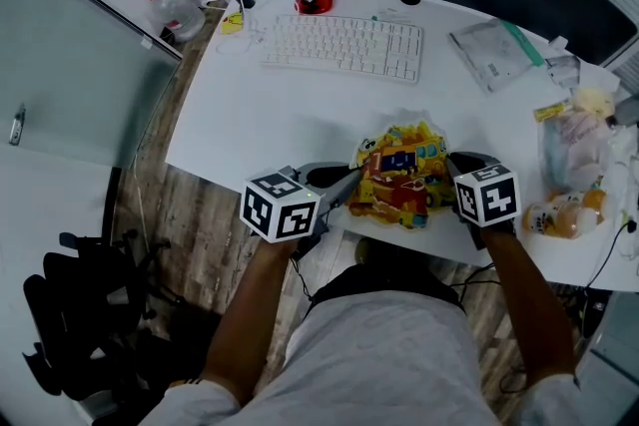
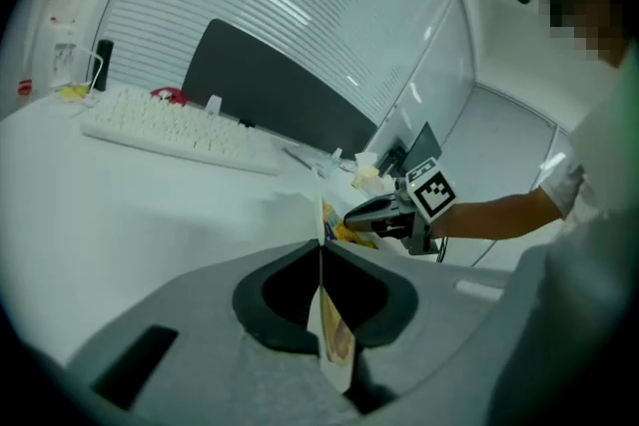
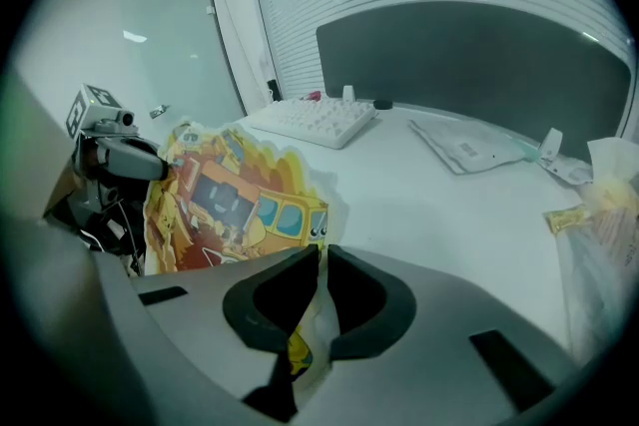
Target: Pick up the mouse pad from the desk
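The left gripper (image 2: 321, 249) is pressed shut on the left edge of the mouse pad (image 1: 401, 177), and the thin sheet is seen pinched between its pads. The right gripper (image 3: 321, 259) is likewise clamped on the pad's right edge. The pad is held between them at the near edge of the desk (image 1: 270, 120), in front of the keyboard (image 1: 344, 45), partly raised off the surface. Both forearms are stretched forward, with the grippers angled downward.

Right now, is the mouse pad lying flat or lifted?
Lifted: left gripper and right gripper pinch its edges; the mouse pad stands curved, tilted up from the desk.
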### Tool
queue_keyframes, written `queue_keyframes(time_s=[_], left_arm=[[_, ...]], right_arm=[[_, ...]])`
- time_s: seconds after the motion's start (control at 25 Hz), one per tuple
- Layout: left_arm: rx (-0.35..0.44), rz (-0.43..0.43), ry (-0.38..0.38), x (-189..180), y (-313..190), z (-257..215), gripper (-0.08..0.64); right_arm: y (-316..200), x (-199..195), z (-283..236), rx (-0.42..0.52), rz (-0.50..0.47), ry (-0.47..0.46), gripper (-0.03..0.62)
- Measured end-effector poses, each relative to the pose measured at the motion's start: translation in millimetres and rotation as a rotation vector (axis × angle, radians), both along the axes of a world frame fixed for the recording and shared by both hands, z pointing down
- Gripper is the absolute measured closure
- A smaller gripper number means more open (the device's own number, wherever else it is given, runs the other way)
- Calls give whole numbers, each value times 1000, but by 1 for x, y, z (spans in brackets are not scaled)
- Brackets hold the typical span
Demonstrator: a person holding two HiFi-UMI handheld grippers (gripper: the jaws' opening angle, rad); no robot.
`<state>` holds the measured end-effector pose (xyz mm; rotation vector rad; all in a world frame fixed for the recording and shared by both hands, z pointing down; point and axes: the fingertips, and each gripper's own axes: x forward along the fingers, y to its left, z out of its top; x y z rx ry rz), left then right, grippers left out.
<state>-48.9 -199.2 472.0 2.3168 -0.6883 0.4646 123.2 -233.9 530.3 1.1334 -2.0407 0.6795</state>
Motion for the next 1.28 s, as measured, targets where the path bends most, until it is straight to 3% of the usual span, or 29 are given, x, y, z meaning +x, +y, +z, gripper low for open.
queue_keyframes(time_s=[0.24, 0.4, 0.52, 0.68, 0.92, 1.0, 1.16, 1.28], left_arm=[[196, 95, 97, 6, 0, -36, 538], [304, 161, 183, 5, 3, -62, 538], [340, 191, 259, -1, 3, -83, 538], [375, 246, 303, -7, 2, -105, 539], [408, 337, 362, -10, 11, -133, 540], [427, 351, 389, -13, 13, -145, 540], [461, 369, 461, -20, 17, -171, 540], [482, 361, 513, -29, 17, -187, 538]], right_arm=[[-6, 4, -19, 62, 28, -149, 557], [-9, 4, -43, 136, -13, -319, 413], [-3, -5, -62, 174, -113, -423, 367], [7, -19, -74, 175, -235, -490, 351], [4, -27, -78, 174, -266, -536, 339], [5, -33, -88, 160, -275, -635, 334], [5, -39, -118, 140, -258, -919, 316], [0, -43, -124, 132, -247, -966, 308]])
